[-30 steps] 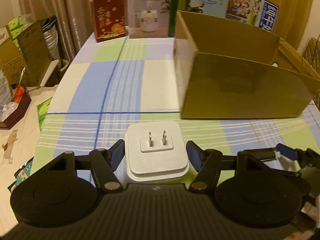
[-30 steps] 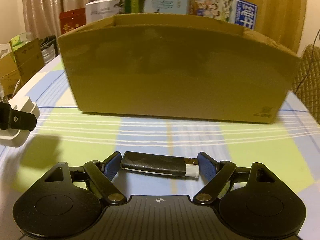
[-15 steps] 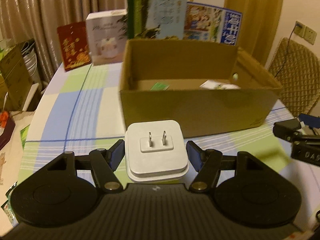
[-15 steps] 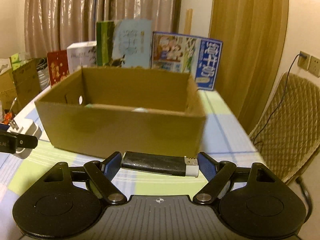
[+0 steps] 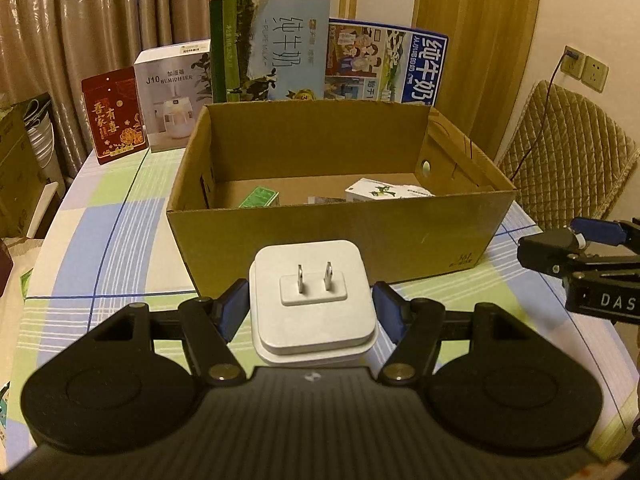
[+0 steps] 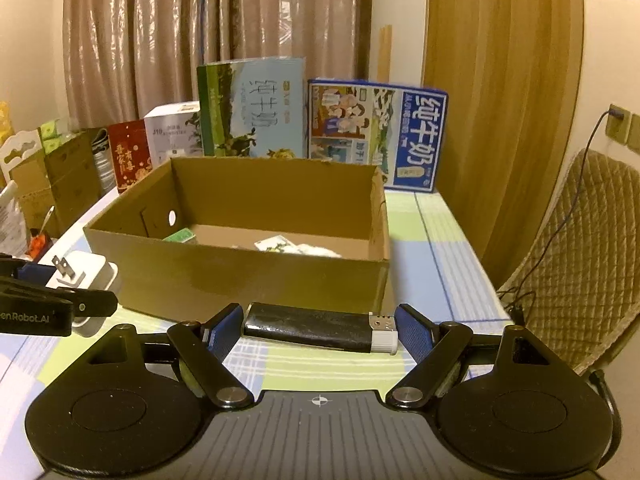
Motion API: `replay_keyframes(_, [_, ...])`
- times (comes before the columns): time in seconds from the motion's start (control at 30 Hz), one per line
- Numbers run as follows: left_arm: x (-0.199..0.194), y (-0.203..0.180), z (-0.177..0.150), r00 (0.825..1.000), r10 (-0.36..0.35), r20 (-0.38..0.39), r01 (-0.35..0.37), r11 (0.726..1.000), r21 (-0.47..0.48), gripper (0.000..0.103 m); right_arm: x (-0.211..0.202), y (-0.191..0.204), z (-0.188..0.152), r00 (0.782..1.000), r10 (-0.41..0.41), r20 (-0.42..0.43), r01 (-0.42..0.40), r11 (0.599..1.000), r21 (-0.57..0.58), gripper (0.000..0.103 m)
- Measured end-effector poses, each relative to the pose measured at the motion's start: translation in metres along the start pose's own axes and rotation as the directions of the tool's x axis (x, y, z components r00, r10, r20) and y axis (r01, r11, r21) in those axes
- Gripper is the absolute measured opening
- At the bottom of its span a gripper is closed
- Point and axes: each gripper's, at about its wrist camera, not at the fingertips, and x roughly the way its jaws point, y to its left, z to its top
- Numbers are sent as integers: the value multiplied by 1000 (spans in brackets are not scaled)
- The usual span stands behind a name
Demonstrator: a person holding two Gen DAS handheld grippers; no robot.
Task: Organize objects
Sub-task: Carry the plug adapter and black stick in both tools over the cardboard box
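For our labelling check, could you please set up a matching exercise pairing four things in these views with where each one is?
Things:
1. white plug adapter
2. black lighter
3. small green box
4. red card

Places:
A. standing on the table, beside the humidifier box
B. on the floor of the cardboard box, near its left wall
C. between the jaws of the right gripper
D. between the jaws of the left gripper

Pairs: 1-D, 2-C, 3-B, 4-A
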Motion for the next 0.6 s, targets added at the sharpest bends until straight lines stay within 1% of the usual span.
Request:
replay_keyframes(0.1, [1,-2,-1,1000,2,-3,-2,1000,6,63,0,-4,1,1000,12,-12,-11,1000,27,79])
replay_keyframes(0.27, [0,-6,0,1000,-4,1,4,1000,9,63,0,-5,3,1000,21,-11,-21,999,34,79])
replay_keyframes(0.5, [-5,-11,3,1000,-6,19,5,1000,24,63,1,-6,5,1000,26,-8,-26,999,37,79])
replay_keyframes(0.6, [-7,-12,6,1000,-7,25,7,1000,21,63,-1,-5,8,1000,18,9,-19,1000,20,79])
